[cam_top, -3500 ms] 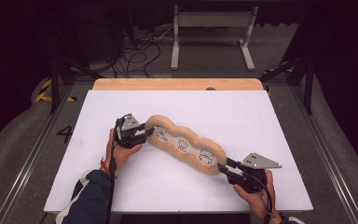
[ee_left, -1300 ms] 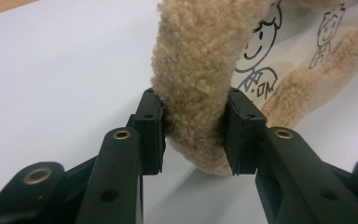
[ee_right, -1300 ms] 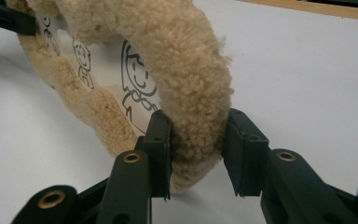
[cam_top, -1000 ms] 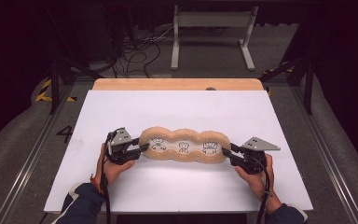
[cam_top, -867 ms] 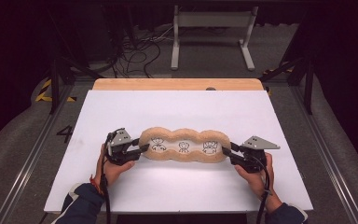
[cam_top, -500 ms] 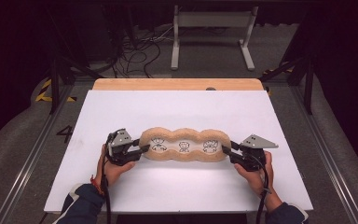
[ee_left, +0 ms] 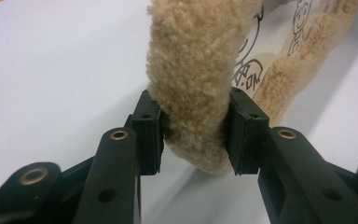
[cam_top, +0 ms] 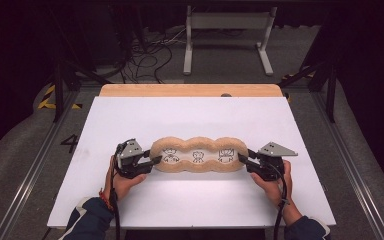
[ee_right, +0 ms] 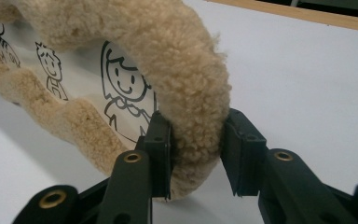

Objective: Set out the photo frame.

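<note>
A long tan fleece cushion (cam_top: pixel 198 154) with three lobes lies on the white desk (cam_top: pixel 130 120), parallel to the near edge and somewhat nearer to that edge than to the far one, about midway between the left and right edges. Its pale inner panel faces up and carries three line drawings of small figures, ringed by the woolly border. The left gripper (cam_top: pixel 151 163) is clamped on the cushion's left end: in the left gripper view its two black jaws press into the fleece rim (ee_left: pixel 193 93) from either side, with the rim squeezed narrow between the pads. The right gripper (cam_top: pixel 244 161) is clamped on the right end in the same way; in the right gripper view the jaws pinch the thick fleece edge (ee_right: pixel 191 102) just beside a drawing of a smiling figure. Each gripper is held in one of the person's hands, which come in over the near edge, and a dark cable trails back from each toward that edge
</note>
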`<state>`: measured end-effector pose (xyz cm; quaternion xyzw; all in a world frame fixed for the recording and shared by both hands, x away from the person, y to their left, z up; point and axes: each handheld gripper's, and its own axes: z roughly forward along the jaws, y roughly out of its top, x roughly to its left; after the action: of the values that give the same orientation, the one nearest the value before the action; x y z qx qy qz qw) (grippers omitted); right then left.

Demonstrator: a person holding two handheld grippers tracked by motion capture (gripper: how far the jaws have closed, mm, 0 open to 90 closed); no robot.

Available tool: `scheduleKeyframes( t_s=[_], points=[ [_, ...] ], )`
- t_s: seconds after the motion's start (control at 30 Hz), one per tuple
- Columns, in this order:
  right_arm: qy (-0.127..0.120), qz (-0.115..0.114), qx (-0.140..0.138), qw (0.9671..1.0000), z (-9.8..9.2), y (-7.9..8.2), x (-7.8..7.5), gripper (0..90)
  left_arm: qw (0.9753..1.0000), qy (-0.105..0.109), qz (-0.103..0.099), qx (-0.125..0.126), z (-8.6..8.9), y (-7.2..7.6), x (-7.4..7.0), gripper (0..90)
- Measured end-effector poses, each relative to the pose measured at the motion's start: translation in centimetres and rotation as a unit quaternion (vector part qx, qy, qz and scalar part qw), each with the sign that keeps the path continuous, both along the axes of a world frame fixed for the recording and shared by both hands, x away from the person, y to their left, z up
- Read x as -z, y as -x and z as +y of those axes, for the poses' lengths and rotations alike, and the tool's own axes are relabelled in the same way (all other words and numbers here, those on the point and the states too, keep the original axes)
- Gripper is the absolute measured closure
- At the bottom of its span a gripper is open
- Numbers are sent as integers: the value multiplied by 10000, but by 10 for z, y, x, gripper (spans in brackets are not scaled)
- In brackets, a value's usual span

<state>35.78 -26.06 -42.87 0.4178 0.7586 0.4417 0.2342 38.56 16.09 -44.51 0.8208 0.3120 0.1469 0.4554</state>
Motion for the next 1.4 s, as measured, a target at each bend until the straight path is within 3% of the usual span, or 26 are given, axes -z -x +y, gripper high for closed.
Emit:
scheduleKeyframes(
  t_s=[0.47, 1.0, 1.2, 1.4],
  points=[
    [68, -36, -40, 10000, -1, 2, 0, 649, 10000, -31, 6, -10, -3, -1, 1, 618],
    [234, -86, -74, 9997, -2, 5, -5, 558, 9994, -251, -238, 6, -6, 1, -2, 582],
    [440, -63, -70, 9990, -1, 4, -6, 462, 9990, -299, -340, -32, -6, 3, -3, 547],
    [552, 60, -130, 9984, -1, 3, -5, 318, 9988, -342, -355, -60, -7, 3, -4, 437]
  ],
)
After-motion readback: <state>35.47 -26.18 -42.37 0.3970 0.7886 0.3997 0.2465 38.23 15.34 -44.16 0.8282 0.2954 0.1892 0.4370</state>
